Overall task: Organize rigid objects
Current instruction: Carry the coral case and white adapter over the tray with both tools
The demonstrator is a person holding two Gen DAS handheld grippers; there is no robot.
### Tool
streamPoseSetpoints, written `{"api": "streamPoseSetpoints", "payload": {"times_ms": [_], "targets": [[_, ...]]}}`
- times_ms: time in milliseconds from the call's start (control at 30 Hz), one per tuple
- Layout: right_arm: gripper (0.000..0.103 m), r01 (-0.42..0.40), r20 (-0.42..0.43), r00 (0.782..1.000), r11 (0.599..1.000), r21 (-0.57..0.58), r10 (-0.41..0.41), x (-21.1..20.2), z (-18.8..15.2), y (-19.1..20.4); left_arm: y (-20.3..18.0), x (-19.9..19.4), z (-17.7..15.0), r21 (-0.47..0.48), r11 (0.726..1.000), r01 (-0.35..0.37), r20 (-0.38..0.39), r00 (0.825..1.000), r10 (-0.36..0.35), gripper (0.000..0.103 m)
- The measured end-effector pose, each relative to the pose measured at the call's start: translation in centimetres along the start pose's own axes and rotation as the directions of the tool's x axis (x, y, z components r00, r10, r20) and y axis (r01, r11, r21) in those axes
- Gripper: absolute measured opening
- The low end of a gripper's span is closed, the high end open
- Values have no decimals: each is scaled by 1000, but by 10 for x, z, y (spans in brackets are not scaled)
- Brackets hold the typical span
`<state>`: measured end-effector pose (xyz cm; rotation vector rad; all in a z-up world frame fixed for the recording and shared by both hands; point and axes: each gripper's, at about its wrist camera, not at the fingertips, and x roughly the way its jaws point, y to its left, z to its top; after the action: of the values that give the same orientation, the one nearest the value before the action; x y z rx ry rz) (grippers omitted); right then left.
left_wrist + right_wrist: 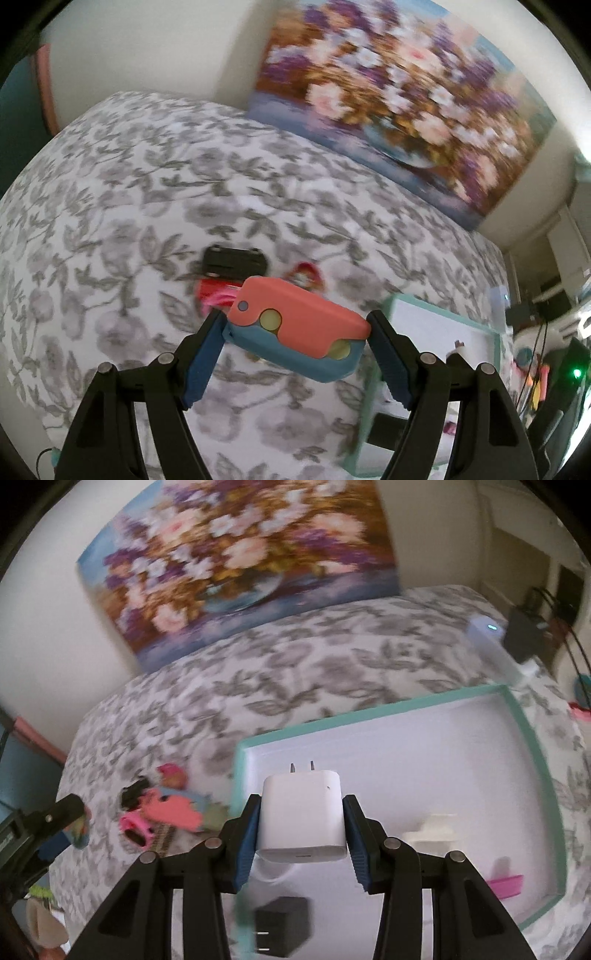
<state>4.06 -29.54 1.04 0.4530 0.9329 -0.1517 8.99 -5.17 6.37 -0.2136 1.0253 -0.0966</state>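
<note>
Left gripper (pixel 297 326) clamped on coral-and-blue case (pixel 295 328) above the bedspread (pixel 129 184), right gripper (pixel 301 821) clamped on white charger (pixel 301 818) over the teal tray (pixel 524 734), black charger (pixel 282 925) lying inside.

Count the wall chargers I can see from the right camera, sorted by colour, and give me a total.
White charger: 1, clamped in the right gripper above the tray.
Black charger: 1, lying in the tray.
Total: 2. A blurred white thing deeper in the tray cannot be identified, so it is left out.
</note>
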Motion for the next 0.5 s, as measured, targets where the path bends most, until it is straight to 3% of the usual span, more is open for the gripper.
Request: {"api": "streamPoseSetpoints", "payload": {"times_ms": [200, 500], "targets": [[46, 28, 7, 1000, 996, 87, -29, -2, 3, -43, -57, 8, -19, 129, 991, 38, -9, 999, -37, 78], [46, 106, -4, 994, 971, 216, -108, -6, -2, -108, -135, 28, -57, 312, 945, 97, -68, 995, -79, 78]]}}
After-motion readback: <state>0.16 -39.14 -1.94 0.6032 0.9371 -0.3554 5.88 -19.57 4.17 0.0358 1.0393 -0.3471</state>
